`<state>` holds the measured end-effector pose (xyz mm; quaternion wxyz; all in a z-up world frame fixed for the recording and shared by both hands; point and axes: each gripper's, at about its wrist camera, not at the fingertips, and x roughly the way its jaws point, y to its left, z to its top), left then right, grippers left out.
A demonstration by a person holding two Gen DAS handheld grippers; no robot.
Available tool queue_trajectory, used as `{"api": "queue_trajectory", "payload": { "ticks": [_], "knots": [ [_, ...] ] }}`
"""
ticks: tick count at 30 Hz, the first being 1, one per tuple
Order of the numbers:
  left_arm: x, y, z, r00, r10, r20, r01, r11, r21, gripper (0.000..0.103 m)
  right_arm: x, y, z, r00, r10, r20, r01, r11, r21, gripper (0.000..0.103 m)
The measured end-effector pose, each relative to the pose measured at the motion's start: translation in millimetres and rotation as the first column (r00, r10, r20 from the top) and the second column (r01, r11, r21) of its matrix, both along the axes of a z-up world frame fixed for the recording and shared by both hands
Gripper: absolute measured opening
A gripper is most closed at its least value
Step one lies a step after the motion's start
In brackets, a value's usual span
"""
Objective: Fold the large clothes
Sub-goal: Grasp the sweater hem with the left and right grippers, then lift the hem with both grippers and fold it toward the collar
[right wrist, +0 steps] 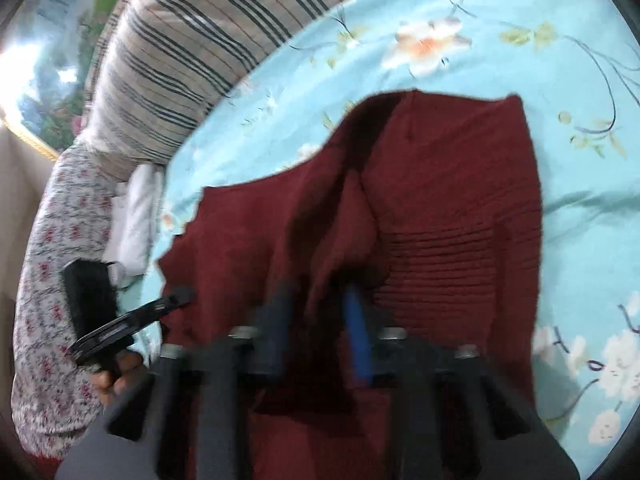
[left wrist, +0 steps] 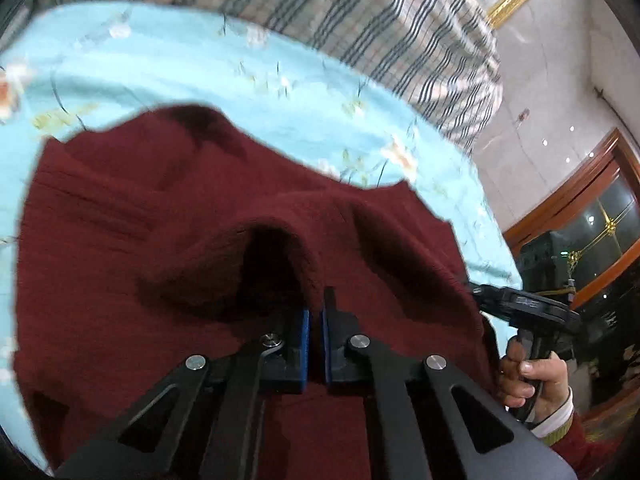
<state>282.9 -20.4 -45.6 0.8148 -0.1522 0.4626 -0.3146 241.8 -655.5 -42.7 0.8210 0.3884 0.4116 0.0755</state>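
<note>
A maroon knit sweater (left wrist: 120,240) lies spread on a light-blue floral bed sheet (left wrist: 160,68). My left gripper (left wrist: 317,312) is shut on a raised fold of its near edge, and the blue pads (left wrist: 305,344) stand almost together. In the right wrist view the same sweater (right wrist: 460,208) shows ribbed rows. My right gripper (right wrist: 316,312) is blurred, with its fingers on either side of a lifted ridge of the cloth, shut on it. A hand (left wrist: 532,376) holds the right gripper's handle at the sweater's right edge. Another hand (right wrist: 116,380) holds the left one at the sweater's left edge.
A striped bolster (left wrist: 360,20) runs along the far side of the bed (right wrist: 180,60). A grey floral quilt (right wrist: 52,260) and a white folded cloth (right wrist: 136,216) lie at the left. A wooden glass-fronted cabinet (left wrist: 600,216) stands beyond the bed's right side.
</note>
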Motion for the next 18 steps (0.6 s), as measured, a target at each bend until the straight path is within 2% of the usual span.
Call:
{"api": "queue_trajectory", "payload": {
  "ticks": [3, 4, 6, 8, 12, 16, 18],
  "knots": [
    [-21.2, 29.3, 28.6, 0.992, 0.027, 0.120, -0.017, 0.997, -0.079, 0.003, -20.3, -12.0, 23.5, 0.982, -0.056, 0.181, 0.038, 0.994, 0.102, 0.004],
    [-27.5, 36.0, 33.8, 0.988, 0.034, 0.152, -0.019, 0.995, -0.099, 0.003, -32.0, -18.6, 33.0, 0.964, -0.073, 0.257, 0.034, 0.988, 0.152, 0.004],
    [-38.6, 54.8, 33.2, 0.984, 0.047, 0.170, -0.014, 0.982, -0.187, 0.003, -43.7, -24.9, 34.5, 0.953, -0.084, 0.292, 0.032, 0.983, 0.180, 0.004],
    [-41.5, 63.2, 16.6, 0.991, 0.051, 0.127, -0.019, 0.971, -0.236, 0.003, -46.3, -23.6, 23.4, 0.963, -0.068, 0.261, 0.022, 0.984, 0.176, 0.004],
    [-45.7, 59.6, -29.4, 0.998, 0.058, 0.001, -0.057, 0.982, -0.178, 0.003, -46.1, -16.0, -8.2, 0.988, -0.056, 0.145, 0.034, 0.988, 0.154, 0.004],
    [-53.0, 61.4, -32.3, 0.999, 0.040, -0.007, -0.040, 0.987, -0.155, 0.003, -49.2, -13.6, -16.3, 0.991, -0.063, 0.119, 0.047, 0.989, 0.138, 0.004],
    [-53.6, 59.0, -28.5, 0.999, 0.036, 0.006, -0.035, 0.994, -0.106, 0.003, -49.3, -14.8, -16.1, 0.991, -0.072, 0.116, 0.058, 0.991, 0.122, 0.004]
  ]
}}
